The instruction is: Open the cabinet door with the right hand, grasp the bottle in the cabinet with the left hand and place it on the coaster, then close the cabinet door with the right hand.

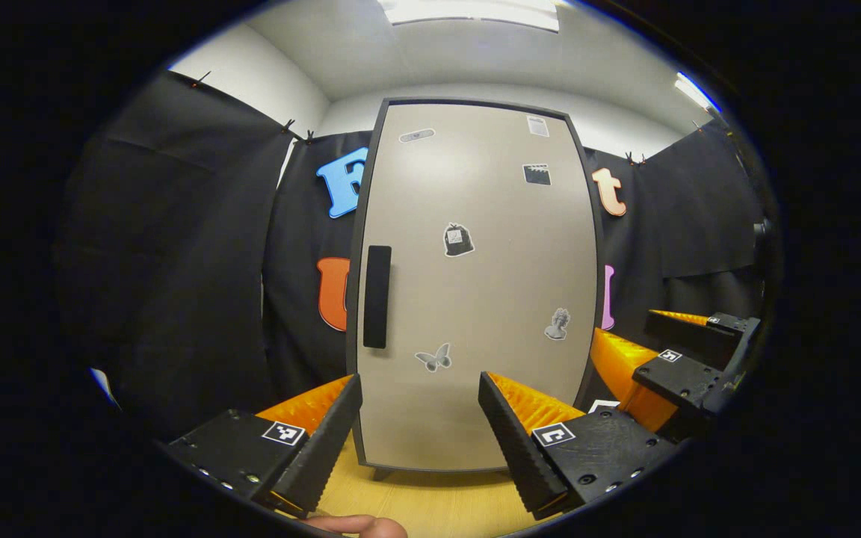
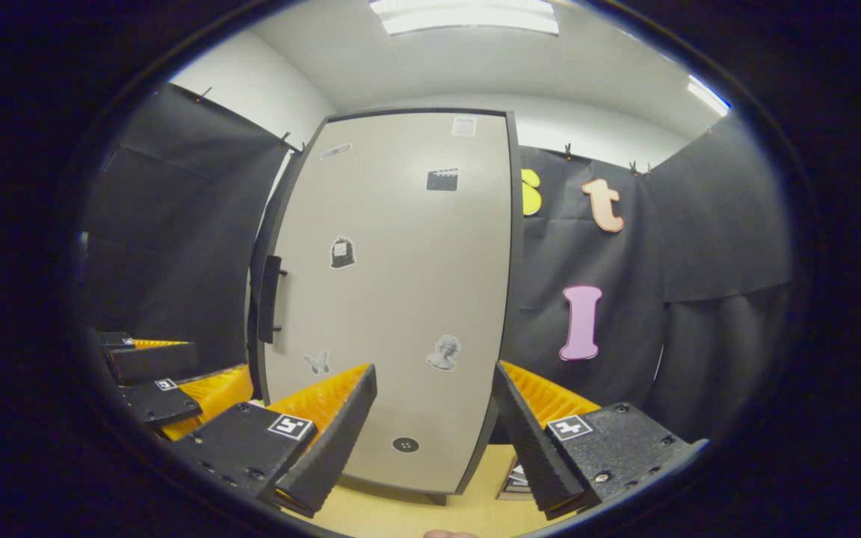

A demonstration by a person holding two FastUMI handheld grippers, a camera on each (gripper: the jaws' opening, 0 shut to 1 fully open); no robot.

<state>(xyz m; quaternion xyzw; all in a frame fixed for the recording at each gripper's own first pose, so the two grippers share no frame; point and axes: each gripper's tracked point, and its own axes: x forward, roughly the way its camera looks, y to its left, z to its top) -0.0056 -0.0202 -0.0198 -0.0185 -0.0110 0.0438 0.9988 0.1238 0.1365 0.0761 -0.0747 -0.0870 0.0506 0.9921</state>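
Observation:
A tall cabinet stands on the wooden table with its beige door (image 1: 475,284) (image 2: 400,299) shut, so its inside is hidden. The door carries several small stickers and a black vertical handle (image 1: 377,296) (image 2: 270,299) on its left edge. My left gripper (image 1: 420,381) is open in front of the door's lower part, holding nothing. My right gripper (image 2: 434,370) is open too, facing the door's lower right. Each gripper sees the other beside it: the right gripper (image 1: 625,323) at the cabinet's right side, the left gripper (image 2: 217,359) low at the left.
The wooden tabletop (image 1: 430,501) (image 2: 400,515) runs under the cabinet's feet. A small flat thing (image 2: 516,478) lies on the table by the cabinet's right corner, half hidden by my finger. Black cloth walls close in on both sides. A thumb (image 1: 359,525) shows at the bottom edge.

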